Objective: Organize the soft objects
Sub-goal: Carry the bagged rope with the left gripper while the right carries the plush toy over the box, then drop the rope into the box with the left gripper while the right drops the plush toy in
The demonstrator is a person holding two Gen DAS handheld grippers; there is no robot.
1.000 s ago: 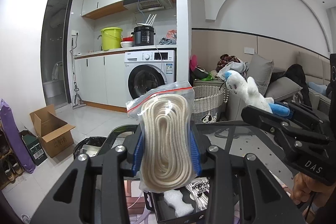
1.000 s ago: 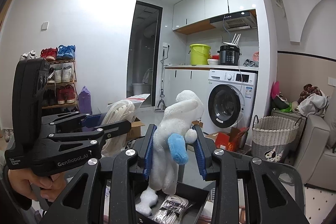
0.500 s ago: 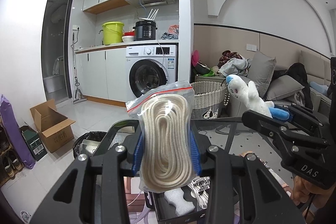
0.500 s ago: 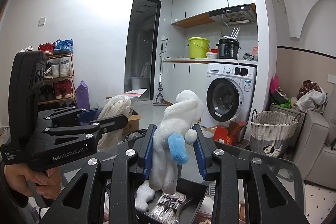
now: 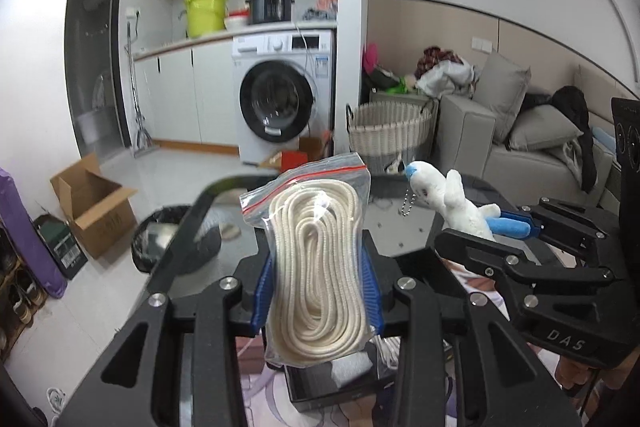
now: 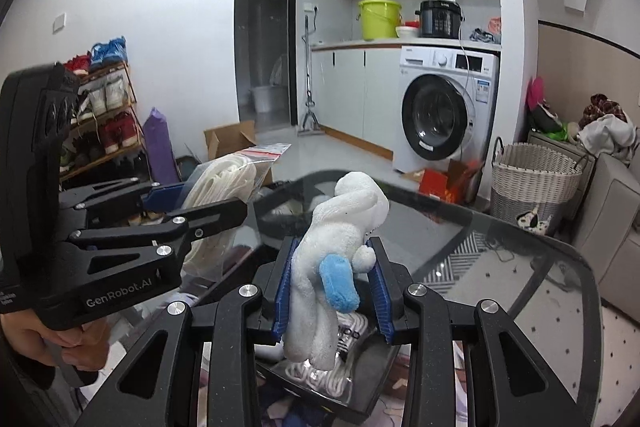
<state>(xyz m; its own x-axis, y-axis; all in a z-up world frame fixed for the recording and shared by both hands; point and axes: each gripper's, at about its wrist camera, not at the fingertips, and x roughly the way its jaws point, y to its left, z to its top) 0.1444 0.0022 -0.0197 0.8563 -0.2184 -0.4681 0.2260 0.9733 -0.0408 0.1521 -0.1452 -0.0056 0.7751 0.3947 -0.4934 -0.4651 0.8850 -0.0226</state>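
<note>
My left gripper is shut on a clear zip bag of coiled white rope, held upright; the same bag of rope shows at the left of the right wrist view. My right gripper is shut on a white plush toy with a blue limb; this plush toy also appears at the right of the left wrist view, with a bead chain hanging from it. Below both grippers lies an open black box with white packaged items inside. The black box sits on a glass table.
Beyond the table stand a washing machine, a wicker basket, a grey sofa with cushions, a cardboard box and a black bin. A shoe rack lines the left wall. A hand holds the left gripper's handle.
Both grippers have tilted downward and sunk a little, so the glass table and the black box now fill more of the view. The grips on the rope bag and plush toy are unchanged.
</note>
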